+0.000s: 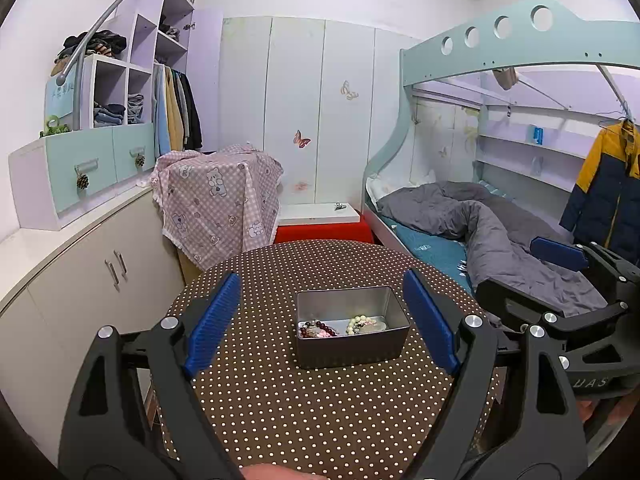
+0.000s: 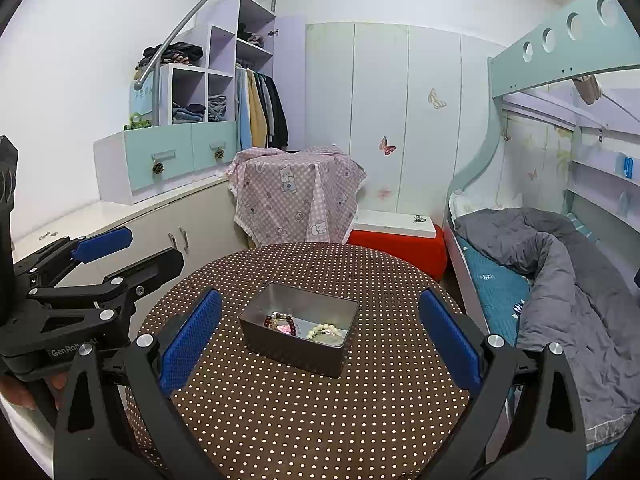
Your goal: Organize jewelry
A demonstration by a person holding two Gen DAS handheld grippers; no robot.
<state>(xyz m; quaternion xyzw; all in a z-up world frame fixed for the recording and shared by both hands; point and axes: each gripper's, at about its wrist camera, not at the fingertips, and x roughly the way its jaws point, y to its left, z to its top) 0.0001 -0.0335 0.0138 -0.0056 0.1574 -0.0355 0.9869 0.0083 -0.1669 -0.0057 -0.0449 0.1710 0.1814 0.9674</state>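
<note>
Where the round table (image 1: 280,400) with its brown polka-dot cloth fills the lower middle of both views, an open metal tin (image 1: 352,354) sits on it, straight ahead of the two grippers and between their fingertip lines. Inside the tin lie a dark red bead bracelet (image 1: 318,329) toward the left and a pale bead bracelet (image 1: 360,322) toward the right, close together on the tin's floor.

The left gripper (image 1: 322,320) has its blue pads (image 1: 212,324) spread wide, well apart from the tin on either side, holding and touching nothing. The right gripper (image 2: 320,336) is likewise spread wide with its pads clear of the tin and empty; it appears at the right edge of the left wrist view, beside its partner.

On the left gripper's body, seen from the right wrist view, white lettering reads "GenRob" with the rest cut off by a link; on the right gripper's body, in the left wrist view, "UAS" can be read.

Beyond the table stand a pink checked cloth (image 1: 218,200) printed with bears, a red stool (image 1: 324,232), and to the right a bunk bed (image 1: 500,232) with a grey duvet.
</note>
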